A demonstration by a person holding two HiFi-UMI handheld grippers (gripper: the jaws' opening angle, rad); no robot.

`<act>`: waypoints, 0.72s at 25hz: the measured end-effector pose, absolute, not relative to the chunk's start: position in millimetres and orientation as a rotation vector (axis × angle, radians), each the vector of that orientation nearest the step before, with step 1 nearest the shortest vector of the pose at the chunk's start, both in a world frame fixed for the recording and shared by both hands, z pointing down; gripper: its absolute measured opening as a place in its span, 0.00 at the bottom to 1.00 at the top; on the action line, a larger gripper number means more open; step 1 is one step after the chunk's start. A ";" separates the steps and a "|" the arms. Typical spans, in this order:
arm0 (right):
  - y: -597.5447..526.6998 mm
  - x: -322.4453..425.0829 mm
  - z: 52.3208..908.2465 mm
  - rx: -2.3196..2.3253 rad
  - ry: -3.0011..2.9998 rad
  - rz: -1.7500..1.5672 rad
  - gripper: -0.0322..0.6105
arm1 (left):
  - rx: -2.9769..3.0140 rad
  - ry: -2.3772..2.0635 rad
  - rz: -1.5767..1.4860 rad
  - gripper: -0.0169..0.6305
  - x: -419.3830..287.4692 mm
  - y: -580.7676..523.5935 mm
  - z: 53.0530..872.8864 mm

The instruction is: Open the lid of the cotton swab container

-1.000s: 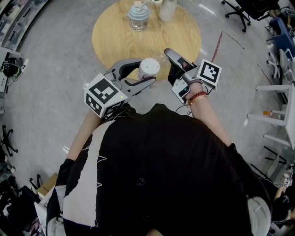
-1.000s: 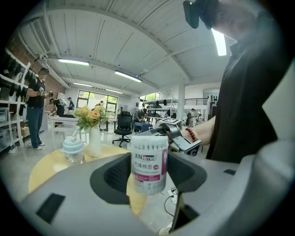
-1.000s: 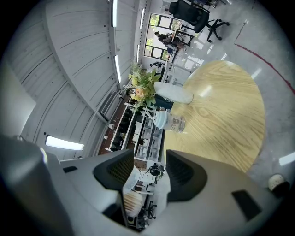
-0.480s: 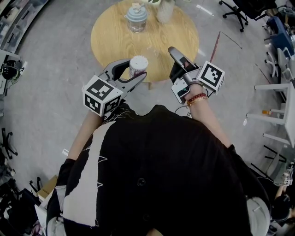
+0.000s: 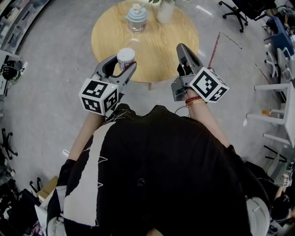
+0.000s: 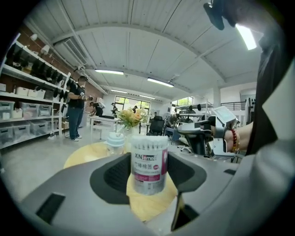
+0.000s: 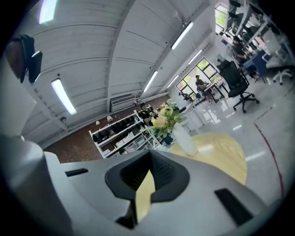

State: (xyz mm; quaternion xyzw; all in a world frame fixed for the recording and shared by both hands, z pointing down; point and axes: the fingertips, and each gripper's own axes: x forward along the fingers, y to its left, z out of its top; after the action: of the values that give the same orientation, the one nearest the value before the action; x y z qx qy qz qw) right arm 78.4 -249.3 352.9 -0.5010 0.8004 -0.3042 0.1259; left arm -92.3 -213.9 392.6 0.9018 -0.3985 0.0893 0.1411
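Note:
The cotton swab container (image 5: pixel 125 57) is a clear round tub with a white top and a pink label (image 6: pixel 149 163). It stands upright between the jaws of my left gripper (image 5: pixel 121 64), which is shut on it and holds it over the near edge of the round wooden table (image 5: pixel 156 44). In the left gripper view both dark pads (image 6: pixel 119 174) press its sides. My right gripper (image 5: pixel 183 51) hangs to the right, apart from the container. Its jaws have just been closing and now meet with nothing between them (image 7: pixel 148 171).
A jar with a pale blue lid (image 5: pixel 137 16) and a white vase (image 5: pixel 164 9) with flowers (image 7: pixel 165 117) stand at the table's far side. Office chairs (image 5: pixel 239 9) and white furniture (image 5: pixel 281 92) stand to the right. People stand by shelves (image 6: pixel 76 108) in the background.
My left gripper has carried the container up and left in the head view, over the table's edge. My right gripper has rolled, moved further over the table and closed its jaws.

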 end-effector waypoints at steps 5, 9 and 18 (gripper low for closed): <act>-245.8 86.4 361.8 -1.622 2.402 -0.806 0.05 | 2.553 -1.236 0.230 0.42 -103.9 -216.4 392.3; -242.9 84.6 377.4 -1.720 2.455 -0.834 0.05 | 2.532 -1.276 0.254 0.42 -112.9 -217.0 395.5; -237.0 77.2 399.1 -1.779 2.601 -0.838 0.05 | 2.467 -1.330 0.235 0.42 -122.6 -221.3 400.8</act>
State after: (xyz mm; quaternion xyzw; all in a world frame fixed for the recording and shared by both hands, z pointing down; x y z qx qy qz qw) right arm 77.2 -237.0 399.1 -0.5445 0.7963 -0.2566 -0.0598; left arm -122.6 -221.3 400.8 0.8654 -0.4664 0.0823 0.1636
